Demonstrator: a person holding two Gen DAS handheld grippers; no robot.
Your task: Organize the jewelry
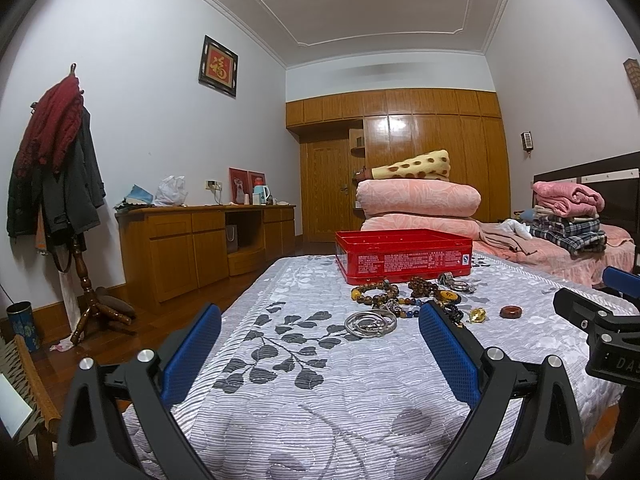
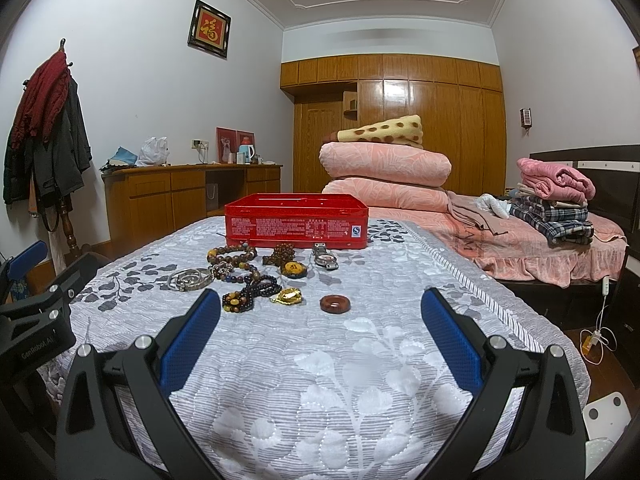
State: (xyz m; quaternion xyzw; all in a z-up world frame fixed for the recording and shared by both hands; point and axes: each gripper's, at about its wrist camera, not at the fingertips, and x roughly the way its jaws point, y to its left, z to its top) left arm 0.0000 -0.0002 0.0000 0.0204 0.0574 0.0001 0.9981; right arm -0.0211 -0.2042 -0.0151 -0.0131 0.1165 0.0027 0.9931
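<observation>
Across the grey leaf-patterned quilt (image 1: 280,360) in the left wrist view, the left gripper (image 1: 320,352) hangs wide open and empty short of the clear glass bangles (image 1: 370,323), which look stiff, slick and breakable, best pinched across one rim, with the tangled brown bead bracelets (image 1: 376,294) crowding just behind, before the open red rectangular tin (image 1: 404,258). From the right wrist view, the right gripper (image 2: 320,340), equally spread and empty, faces the small reddish-brown stone ring (image 2: 335,303), light, hard and lying apart from the pile, so nothing blocks it, while the gold-coloured ingot charm (image 2: 289,295) sits just to its left.
</observation>
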